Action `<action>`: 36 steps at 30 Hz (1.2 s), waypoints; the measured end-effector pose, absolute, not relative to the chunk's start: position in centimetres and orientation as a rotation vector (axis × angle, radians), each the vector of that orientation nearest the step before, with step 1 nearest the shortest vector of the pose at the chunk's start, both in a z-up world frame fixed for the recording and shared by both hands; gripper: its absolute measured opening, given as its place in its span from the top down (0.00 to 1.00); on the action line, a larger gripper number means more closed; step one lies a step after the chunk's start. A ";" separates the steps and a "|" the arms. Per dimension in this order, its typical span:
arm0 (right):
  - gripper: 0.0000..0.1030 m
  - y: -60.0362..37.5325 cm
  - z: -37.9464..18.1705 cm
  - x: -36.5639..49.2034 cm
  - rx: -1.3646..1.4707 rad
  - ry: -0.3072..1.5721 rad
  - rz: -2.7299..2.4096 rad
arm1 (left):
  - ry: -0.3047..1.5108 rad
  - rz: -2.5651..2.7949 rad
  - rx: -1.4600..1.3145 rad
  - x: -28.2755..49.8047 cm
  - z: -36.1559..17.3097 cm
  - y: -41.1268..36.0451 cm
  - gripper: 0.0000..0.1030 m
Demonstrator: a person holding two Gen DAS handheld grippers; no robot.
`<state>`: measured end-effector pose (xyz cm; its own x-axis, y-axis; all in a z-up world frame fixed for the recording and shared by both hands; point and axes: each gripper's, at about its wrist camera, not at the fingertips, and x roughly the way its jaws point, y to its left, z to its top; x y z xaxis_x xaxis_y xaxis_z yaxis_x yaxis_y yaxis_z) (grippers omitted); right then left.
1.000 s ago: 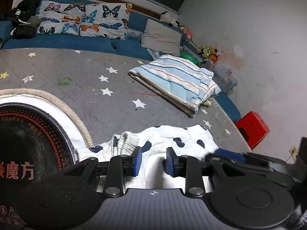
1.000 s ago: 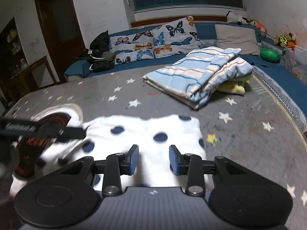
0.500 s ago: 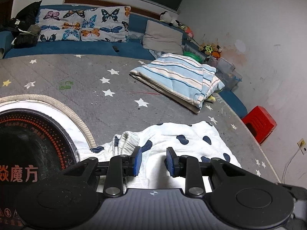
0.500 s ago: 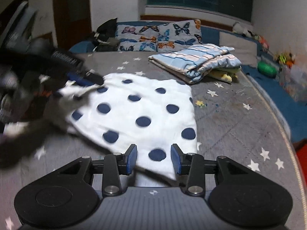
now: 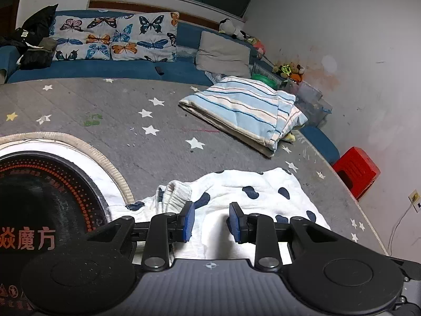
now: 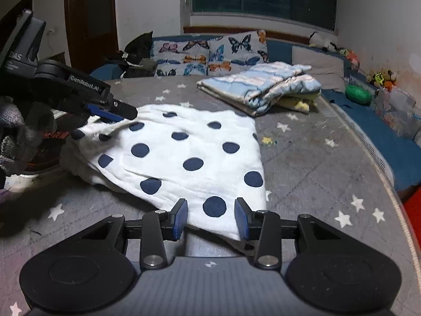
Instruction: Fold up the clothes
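The right gripper [image 6: 211, 220] stands with its jaws apart, the near hem of the garment [image 6: 184, 155] lying between the pads but not pinched. The left gripper [image 5: 211, 221] is likewise spread over bunched white cloth at the far end; in the right view its fingers [image 6: 115, 110] reach onto that end, where a ribbed cuff or collar [image 5: 175, 193] is rucked up — whether cloth is caught there I cannot tell. The garment, white with navy dots, rests on the grey starred mat [image 6: 315, 163], near a round dark pad [image 5: 39, 200] and well apart from a striped folded quilt [image 6: 260, 89]. It looks light, soft and limp, a thin knit that would sag and crease if lifted by one point, so I judge two holds along an edge best: the near hem corner for the right, the bunched end for the left. Its long axis runs from the right gripper away toward the left one, hem nearest the right camera, rumpled end farthest. It lies spread flat in part — whether already doubled over I cannot say.
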<state>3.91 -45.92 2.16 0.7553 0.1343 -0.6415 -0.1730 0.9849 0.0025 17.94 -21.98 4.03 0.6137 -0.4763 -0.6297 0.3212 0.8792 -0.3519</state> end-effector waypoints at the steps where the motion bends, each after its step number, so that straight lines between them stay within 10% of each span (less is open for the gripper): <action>1: 0.60 -45.9 2.5 3.7 -0.054 0.682 0.164 | 0.782 -0.465 -0.214 17.8 4.1 -21.9 0.67; 36: 0.00 -42.8 2.8 -1.3 0.071 0.636 0.073 | 0.731 -0.504 0.007 6.2 4.9 -21.8 0.33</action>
<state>-1.26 -42.84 2.82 0.8022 0.0899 -0.5903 -0.0463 0.9950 0.0885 6.22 -21.81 4.88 0.6315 -0.4375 -0.6401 0.4427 0.8813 -0.1657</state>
